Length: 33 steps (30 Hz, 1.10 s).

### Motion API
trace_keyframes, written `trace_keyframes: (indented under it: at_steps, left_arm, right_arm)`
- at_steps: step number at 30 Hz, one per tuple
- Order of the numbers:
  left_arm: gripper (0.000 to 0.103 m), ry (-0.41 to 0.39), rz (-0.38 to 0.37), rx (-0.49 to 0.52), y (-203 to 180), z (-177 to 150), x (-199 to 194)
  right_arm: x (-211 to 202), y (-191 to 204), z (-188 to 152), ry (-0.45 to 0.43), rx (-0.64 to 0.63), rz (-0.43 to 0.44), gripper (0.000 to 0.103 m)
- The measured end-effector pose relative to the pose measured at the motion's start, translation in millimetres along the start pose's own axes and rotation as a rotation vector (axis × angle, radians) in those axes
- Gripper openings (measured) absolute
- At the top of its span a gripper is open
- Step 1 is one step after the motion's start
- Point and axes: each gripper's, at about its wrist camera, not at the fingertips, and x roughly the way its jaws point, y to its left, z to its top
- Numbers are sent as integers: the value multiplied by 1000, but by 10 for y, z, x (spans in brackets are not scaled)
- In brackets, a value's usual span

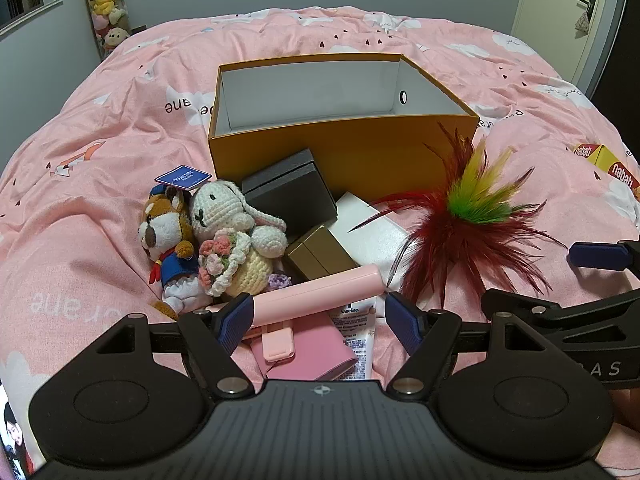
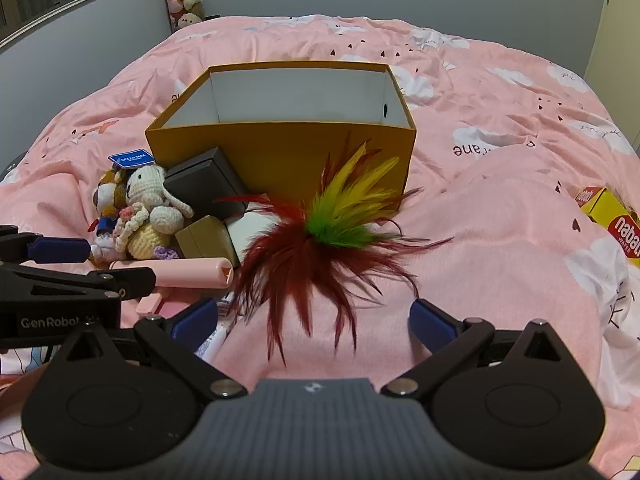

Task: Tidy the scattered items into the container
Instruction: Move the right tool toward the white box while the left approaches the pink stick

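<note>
Toys (image 1: 208,236) before box (image 1: 344,152) — feathers (image 1: 472,224) right.

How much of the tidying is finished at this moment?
Done: nothing; the orange box looks empty. In hand: nothing; the left tool and right tool are open. Left: the feather toy, crochet rabbit and pink case, among others.

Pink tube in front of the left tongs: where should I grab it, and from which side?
Grip the pink tube around its middle, coming down from above with the open left tongs. It lies flat and crosswise on the pile, so its long sides face the fingers; its ends are crowded by the feathers and toys.
</note>
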Motion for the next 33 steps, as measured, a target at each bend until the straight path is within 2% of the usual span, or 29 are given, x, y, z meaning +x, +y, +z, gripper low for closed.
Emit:
trace_keyframes:
  at_steps: [16,25,27,29,30,32,33]
  left_arm:
    - [84,2,0,0,-5,-1,1]
    - [84,7,-53,2,164,37,14]
    - [84,16,-65,-7,207,55,25]
    - [80,27,-97,-36,281,70,37]
    - [77,34,-112,-56,319,75,47]
    - [71,47,-131,-96,388,83,74]
    - [63,56,-139,-117,416,89,95]
  right_arm:
    - [24,9,-13,6,1,11,103]
    - [43,11,37,3,-22,57,101]
    - [42,17,56,-6,-36,66,98]
    - [50,16,89,-13,-51,77,87]
    - [62,15,105,-14,-59,83,85]
    - [84,12,137,-15,-72,102,73]
    - [104,13,157,-13,-82,117,70]
